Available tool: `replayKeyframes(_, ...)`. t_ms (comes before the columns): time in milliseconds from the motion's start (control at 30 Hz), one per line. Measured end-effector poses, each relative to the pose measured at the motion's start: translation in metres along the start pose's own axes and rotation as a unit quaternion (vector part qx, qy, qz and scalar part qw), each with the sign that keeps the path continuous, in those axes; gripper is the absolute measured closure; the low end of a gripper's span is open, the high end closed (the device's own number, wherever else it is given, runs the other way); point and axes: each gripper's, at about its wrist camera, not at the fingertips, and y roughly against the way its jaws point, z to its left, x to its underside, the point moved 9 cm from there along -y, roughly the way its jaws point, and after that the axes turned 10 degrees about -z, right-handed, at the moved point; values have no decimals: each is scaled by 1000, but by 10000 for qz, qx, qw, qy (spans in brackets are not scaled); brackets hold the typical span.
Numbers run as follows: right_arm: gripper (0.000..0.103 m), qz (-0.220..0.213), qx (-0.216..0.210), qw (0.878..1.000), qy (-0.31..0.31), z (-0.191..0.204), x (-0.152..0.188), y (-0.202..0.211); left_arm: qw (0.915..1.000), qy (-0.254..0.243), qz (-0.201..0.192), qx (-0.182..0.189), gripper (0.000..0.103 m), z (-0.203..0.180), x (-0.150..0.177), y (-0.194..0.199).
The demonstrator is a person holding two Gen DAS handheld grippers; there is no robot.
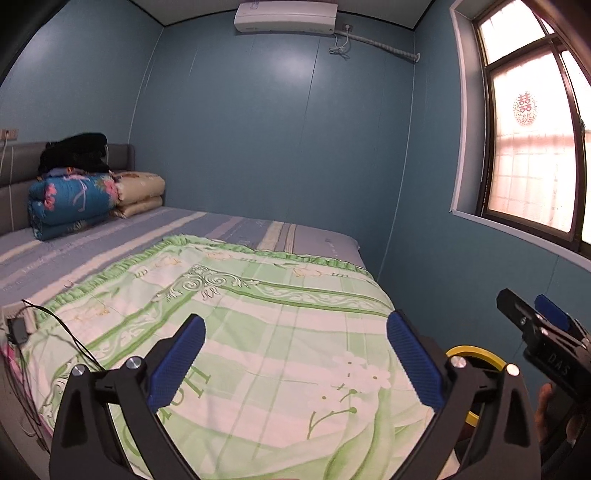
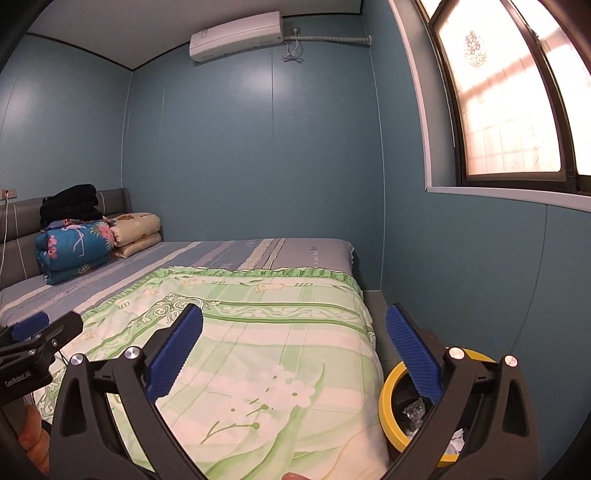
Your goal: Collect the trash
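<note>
Two grippers hover over the bed point(image 2: 258, 266), both jaws spread wide and holding nothing. I see the yellow-rimmed bin point(image 2: 388, 398) on the floor beside the bed's right edge, just under my right gripper point(image 2: 293, 354), the nearer one; my left gripper point(image 1: 295, 358) sits further left. Crumpled trash point(image 2: 413, 408) seems already inside, though it's partly hidden.

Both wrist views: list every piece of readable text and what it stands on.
"DAS" on the right gripper body, left wrist view.
"GenRobot.AI" on the left gripper body, right wrist view; small, likely reading.
Red double-happiness character on the window decal.
Lettering woven into the green bedspread and marks on the air conditioner: too blurred to read.
</note>
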Motion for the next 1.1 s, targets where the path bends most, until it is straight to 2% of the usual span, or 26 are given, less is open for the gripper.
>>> replayKeyframes(333,8,63,214,9997,-32,-4,7,6,9999,-67,-142,-70,8,-2,-4,7)
replayKeyframes(1100,8,185,288,9993,-118,-10,15,1,9998,-91,-177,-75,8,-5,-5,7)
